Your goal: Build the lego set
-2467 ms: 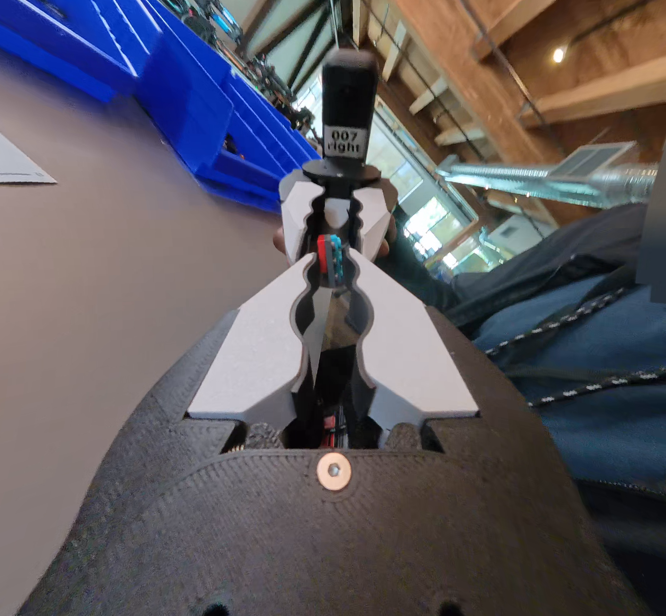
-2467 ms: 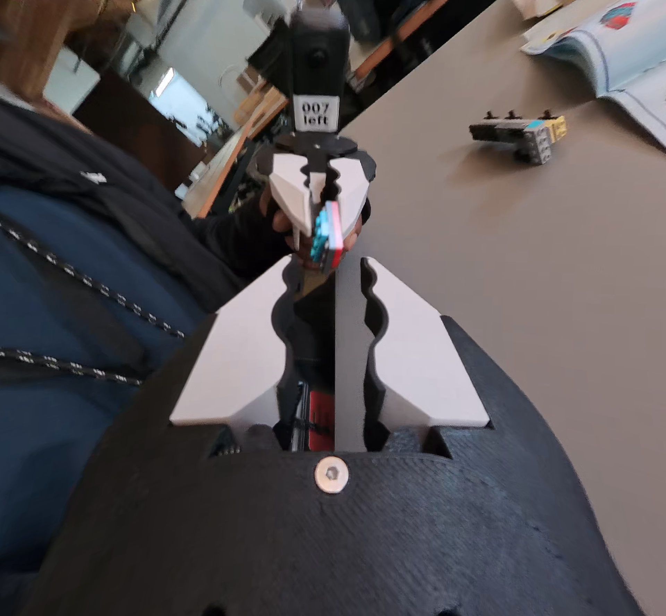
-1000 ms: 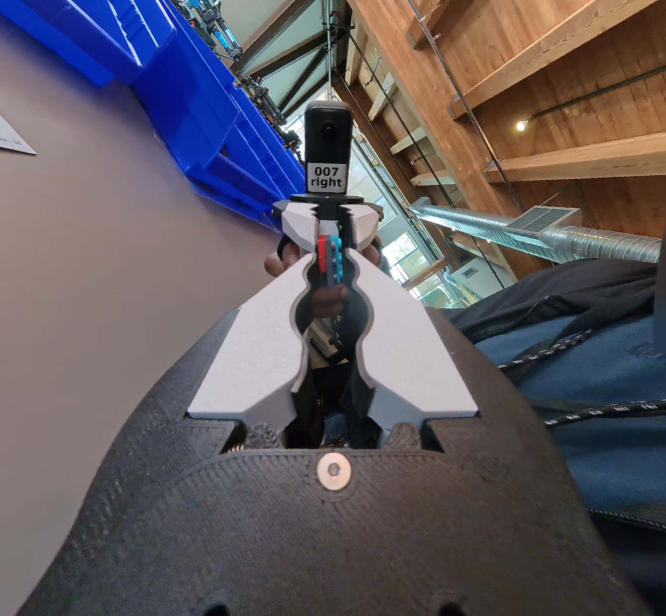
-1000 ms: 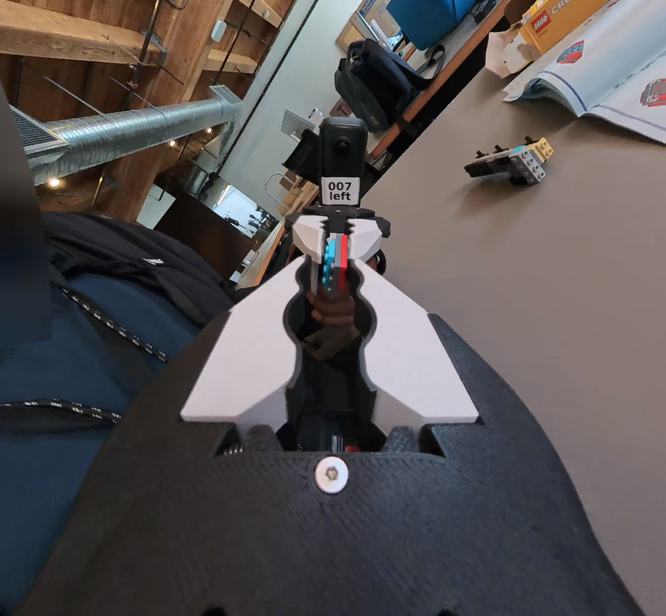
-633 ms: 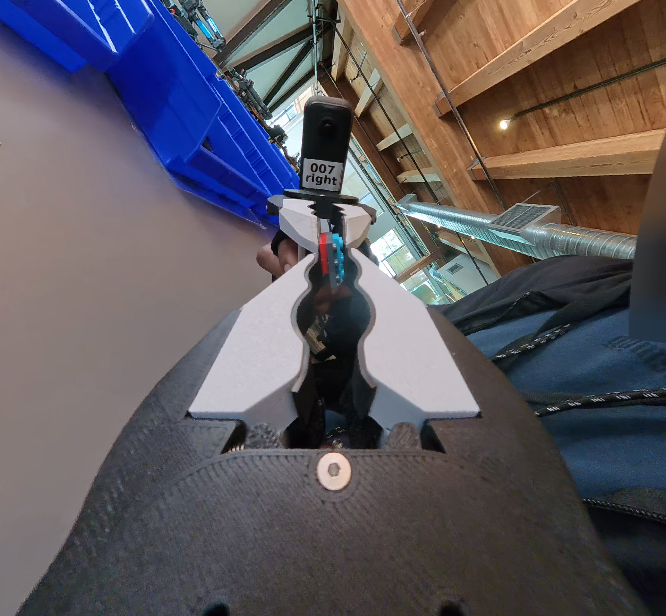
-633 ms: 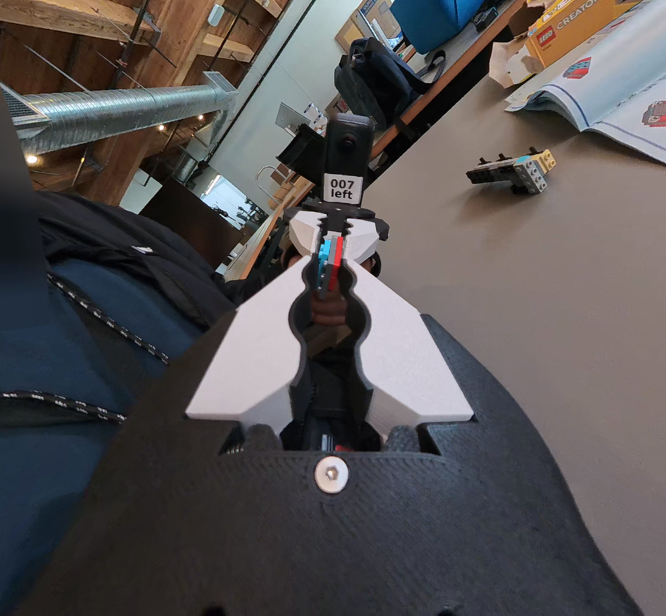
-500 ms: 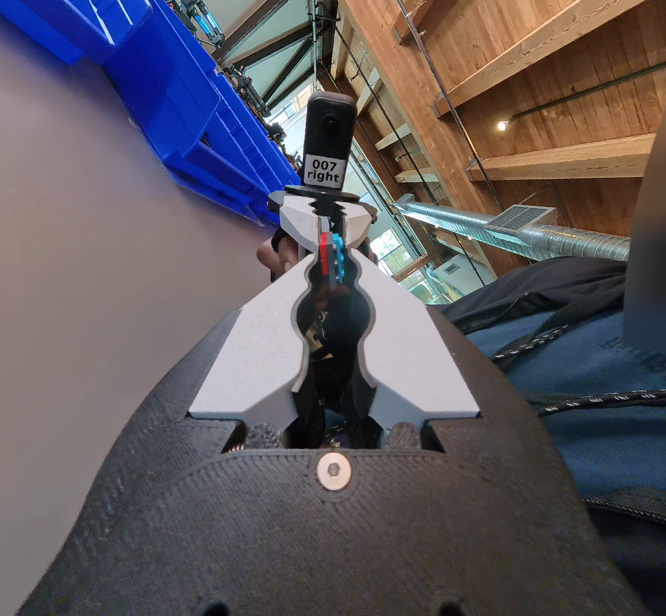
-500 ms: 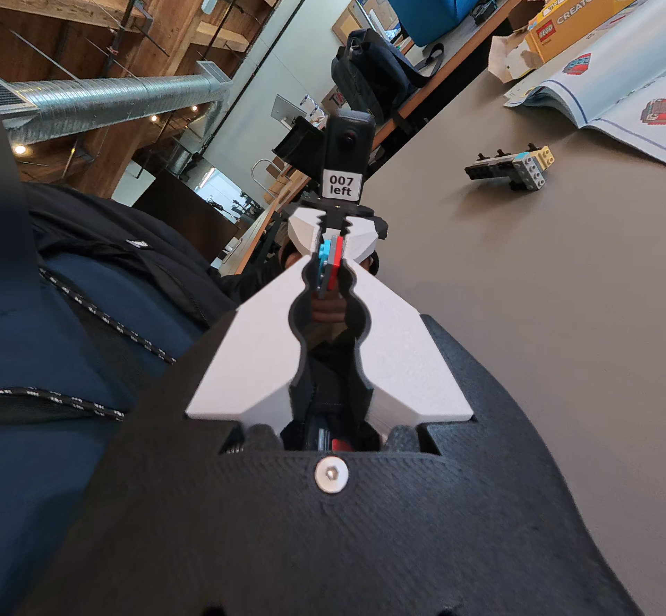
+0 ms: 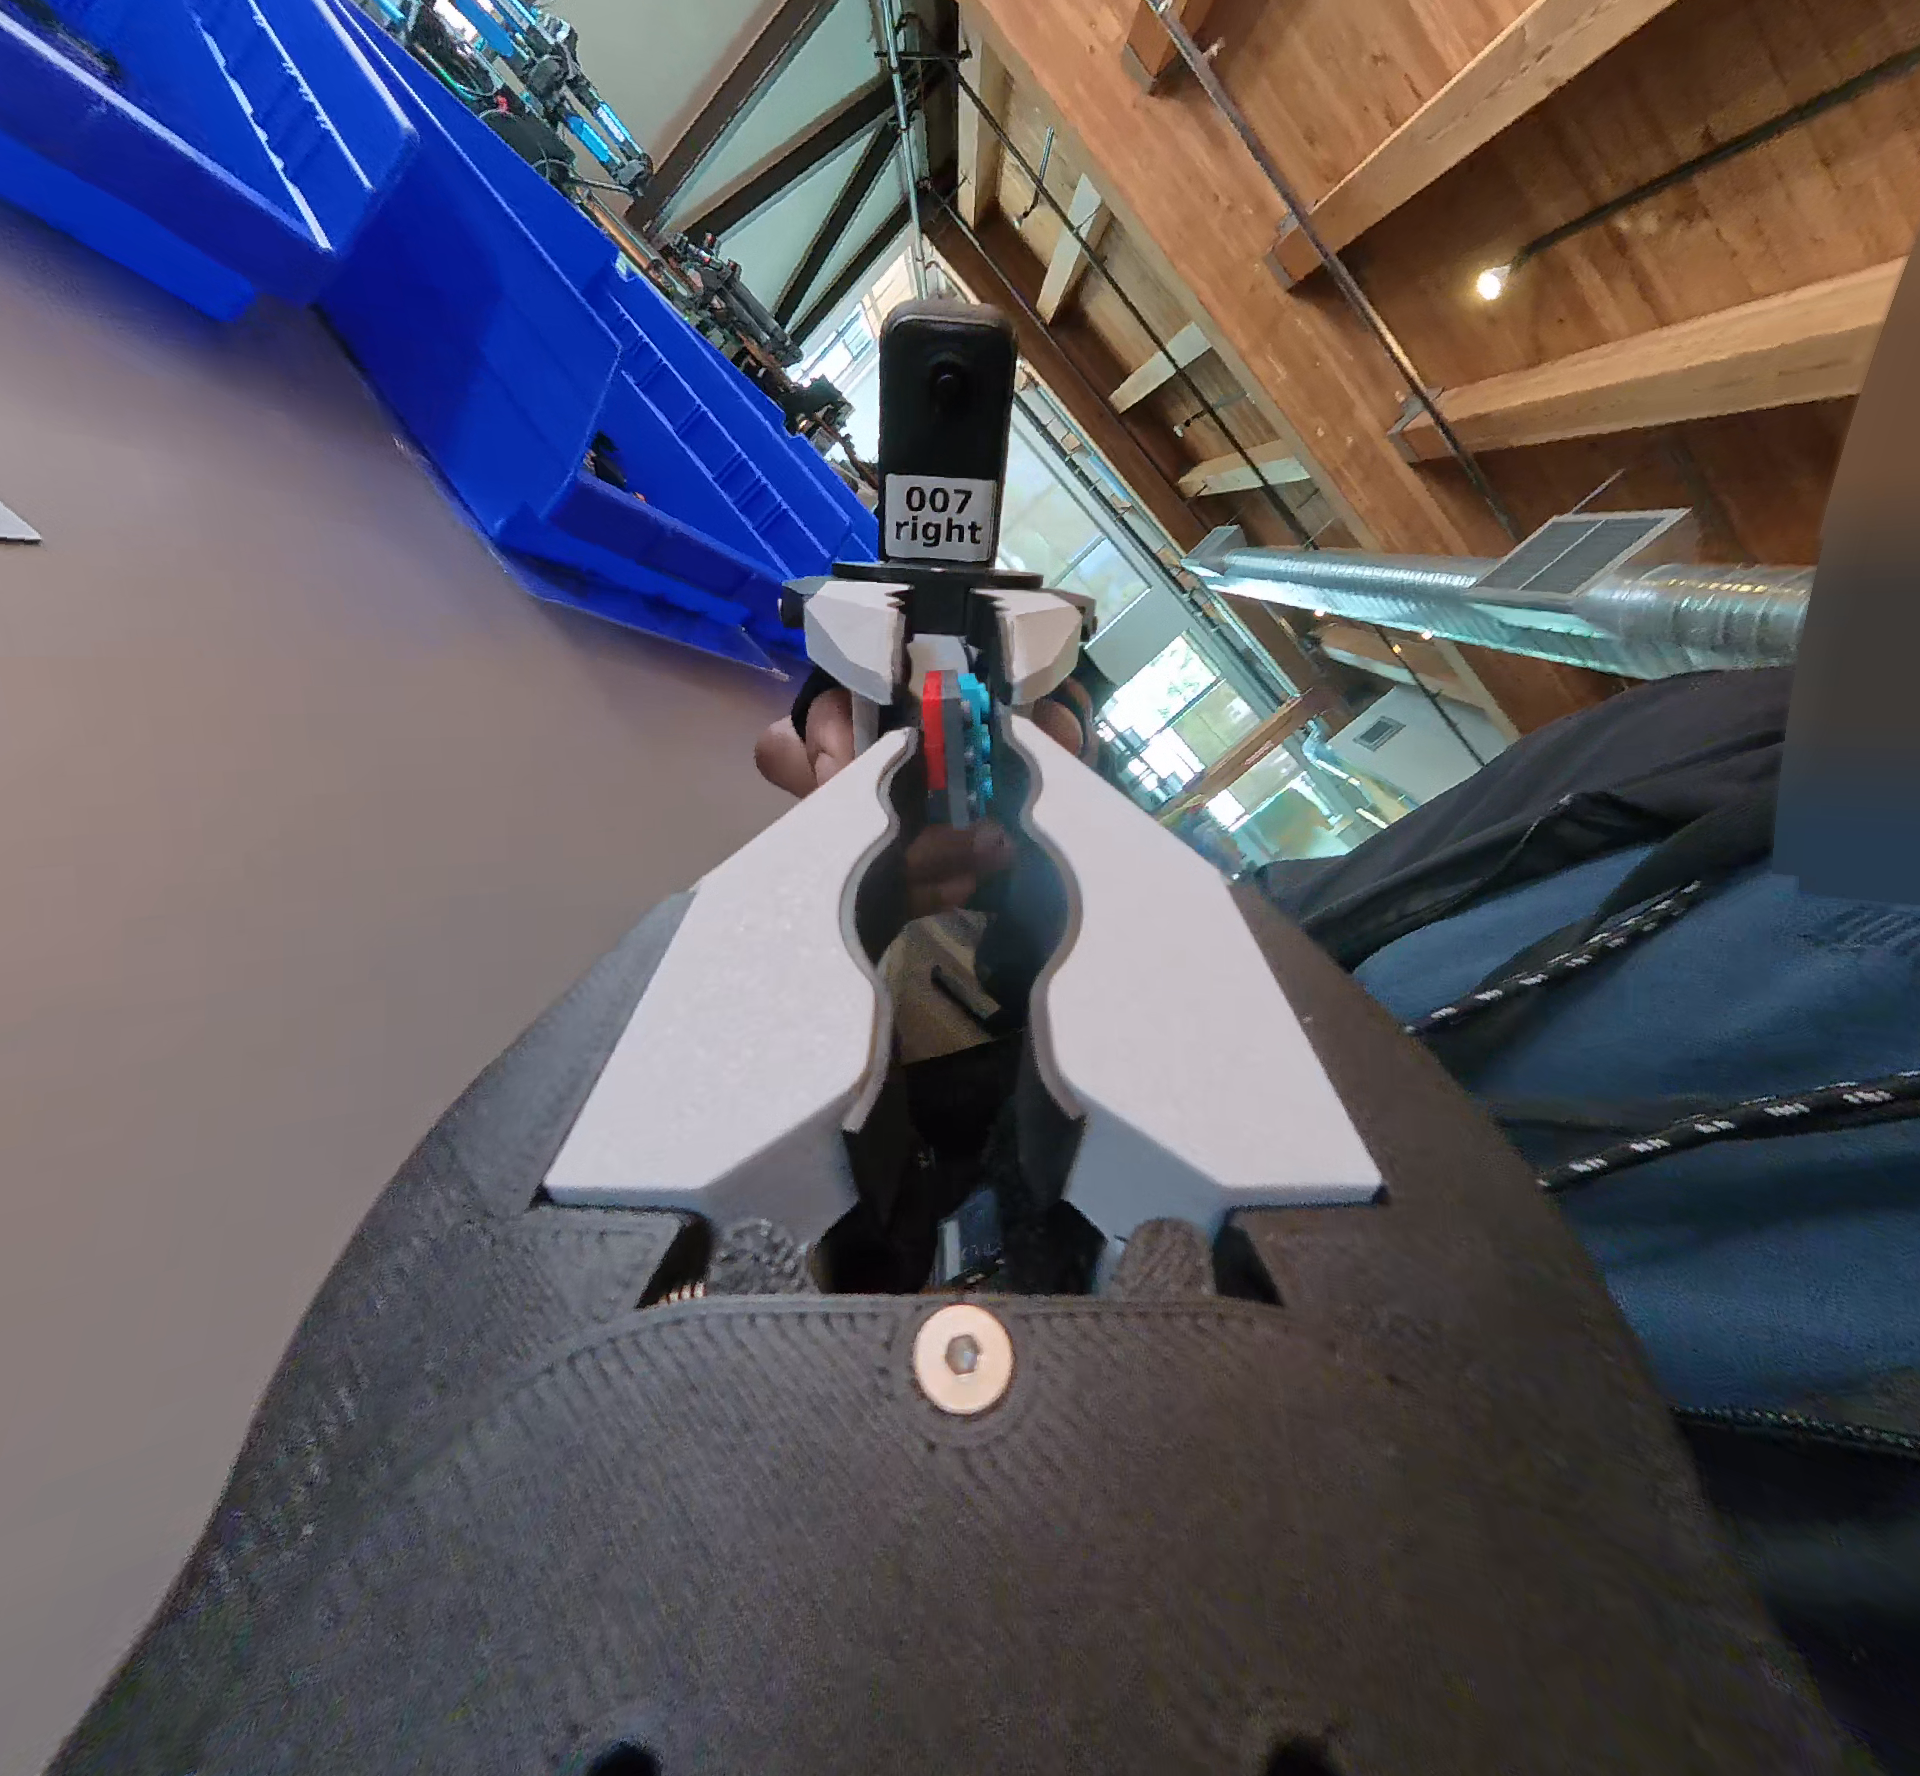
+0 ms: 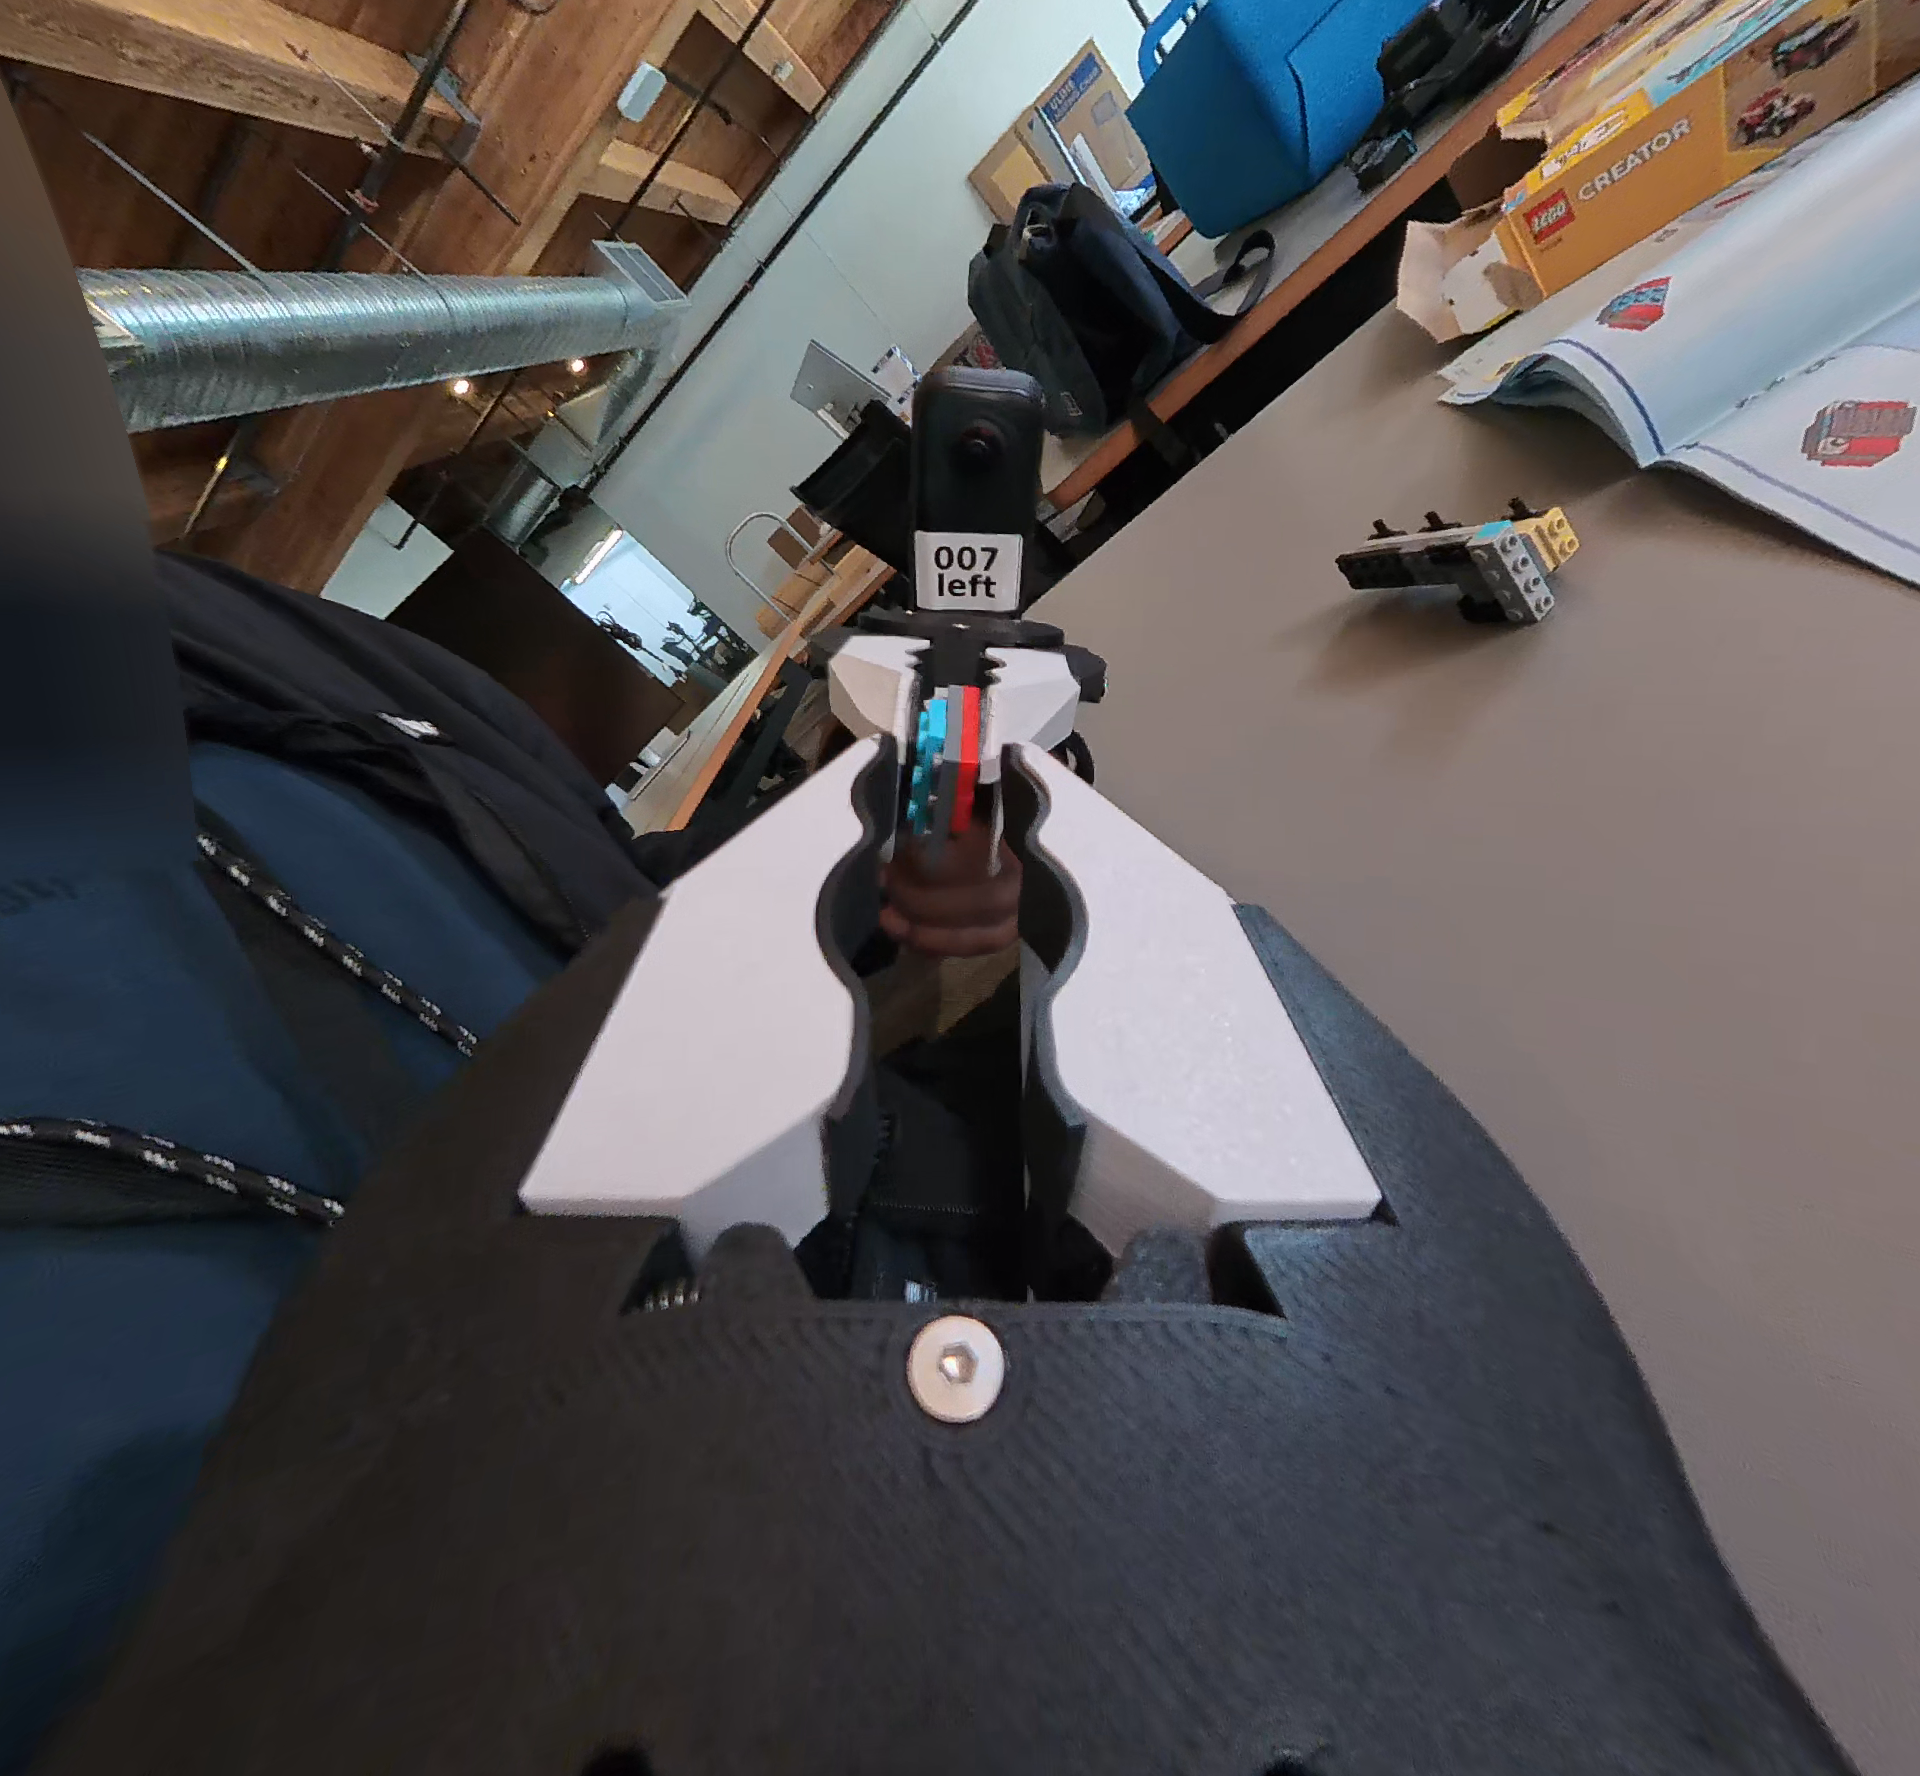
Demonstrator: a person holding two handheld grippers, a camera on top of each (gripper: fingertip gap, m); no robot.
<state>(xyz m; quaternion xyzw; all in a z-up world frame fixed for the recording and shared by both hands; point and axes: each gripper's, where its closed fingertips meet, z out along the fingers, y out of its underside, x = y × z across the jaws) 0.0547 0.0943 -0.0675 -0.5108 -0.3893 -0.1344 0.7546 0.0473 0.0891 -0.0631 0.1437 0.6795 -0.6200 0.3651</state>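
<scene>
Item: small stack of flat lego pieces [image 9: 956, 758], red, grey and light blue plates pressed face to face, held edge-on in the air above the table [image 9: 260, 843].

Left claw [image 9: 951, 770]: white fingers nearly closed, tips pinching the lower end of the stack.

Right claw [image 10: 951, 781]: white fingers nearly closed, tips pinching the same stack [image 10: 945, 770] from the opposite end. The two claws point at each other, tip to tip, with the stack between them. Each carries a black camera on top, bearing a white label.

A hand [image 9: 805, 755] grips the handle behind the right claw, just beyond the stack.

Partly built lego model [image 10: 1465, 563]: black, grey and yellow pieces, lying on the table well apart from the stack, to its right in the right wrist view.

Open instruction booklet [image 10: 1745, 407]: on the table beyond the model. Yellow lego box [image 10: 1662, 178]: behind the booklet.

Blue plastic bins [image 9: 416, 251]: on the table to the stack's left in the left wrist view.
</scene>
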